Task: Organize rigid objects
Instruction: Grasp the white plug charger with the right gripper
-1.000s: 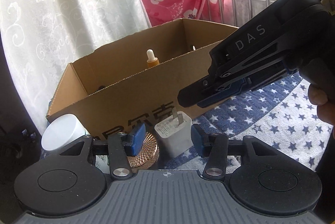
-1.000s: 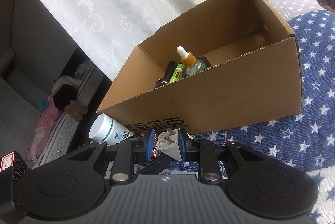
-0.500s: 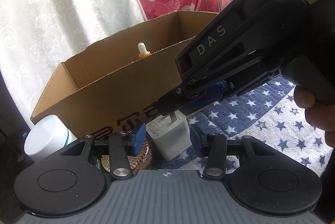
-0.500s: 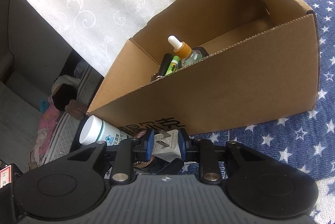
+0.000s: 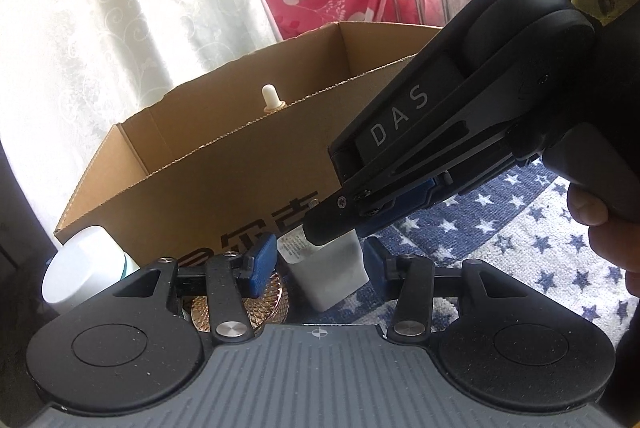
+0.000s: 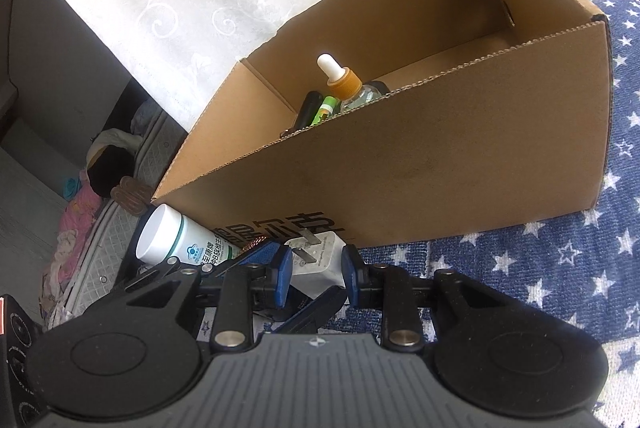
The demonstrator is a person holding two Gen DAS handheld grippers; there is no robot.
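The right tool is closing narrowly around a white charger, its blue pads sitting at the charger's two sides; whether both pads are pressing it I cannot tell. The charger is lying just in front of the box, at the printed lettering on its near wall, prongs pointing toward the box. The left tool is standing wide, its pads apart on either side of the same charger without touching it. From the left view the right tool is reaching down onto the charger's top. A white bottle is lying on its side at the box's near left corner, and a copper disc is resting between bottle and charger. Inside the box a dropper bottle is standing upright beside a green battery. The box is sitting on a starred cloth.
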